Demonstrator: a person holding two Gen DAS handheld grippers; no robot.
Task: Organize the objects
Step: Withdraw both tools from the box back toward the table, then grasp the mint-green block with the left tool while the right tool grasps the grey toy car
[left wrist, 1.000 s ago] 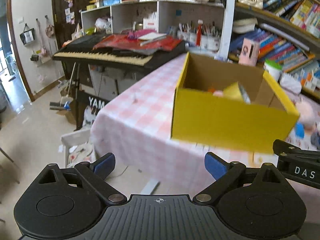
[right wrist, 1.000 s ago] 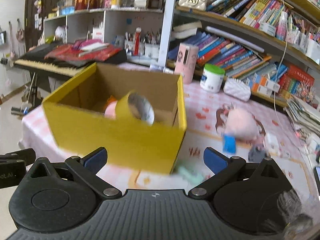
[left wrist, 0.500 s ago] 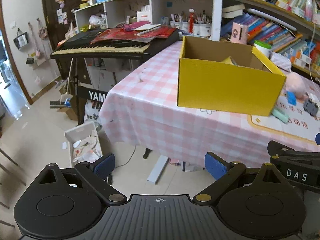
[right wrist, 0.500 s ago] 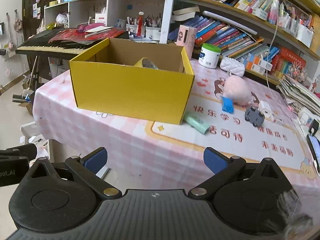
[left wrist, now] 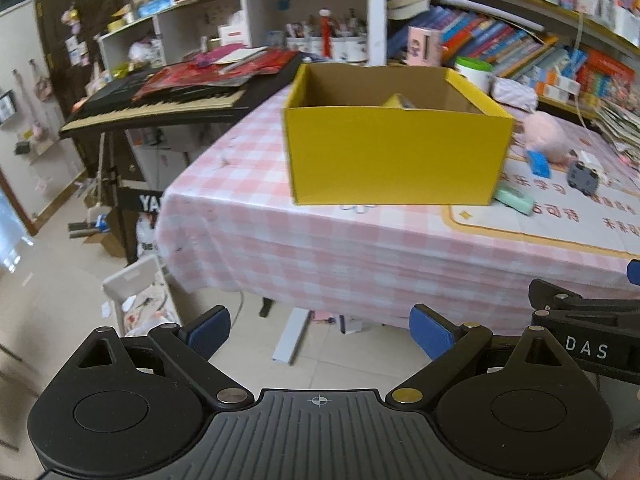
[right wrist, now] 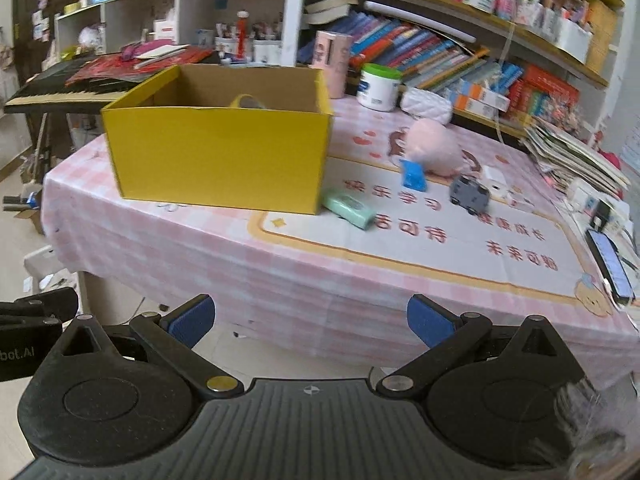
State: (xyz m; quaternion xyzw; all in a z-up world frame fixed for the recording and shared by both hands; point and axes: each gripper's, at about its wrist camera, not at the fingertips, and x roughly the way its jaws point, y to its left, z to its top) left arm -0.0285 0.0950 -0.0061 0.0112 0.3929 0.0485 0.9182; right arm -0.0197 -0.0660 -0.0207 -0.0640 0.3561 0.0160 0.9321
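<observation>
A yellow cardboard box (left wrist: 396,156) (right wrist: 220,160) stands on the pink checked table (right wrist: 200,248), with a yellow tape roll (right wrist: 246,102) showing inside it. Right of the box lie a mint green case (right wrist: 349,208), a blue block (right wrist: 413,175), a grey toy car (right wrist: 469,194) and a pink plush toy (right wrist: 436,146). My left gripper (left wrist: 320,334) and right gripper (right wrist: 310,320) both hang open and empty, off the table's near edge and well back from the box.
A keyboard piano (left wrist: 168,100) piled with red papers stands left of the table. Crowded bookshelves (right wrist: 460,52) run behind it. A white jar (right wrist: 378,86) and a phone (right wrist: 610,264) rest on the table. A white bin (left wrist: 136,300) sits on the floor.
Both grippers have pulled back from the box and away from the table, so the box now looks smaller and farther. Both stay open.
</observation>
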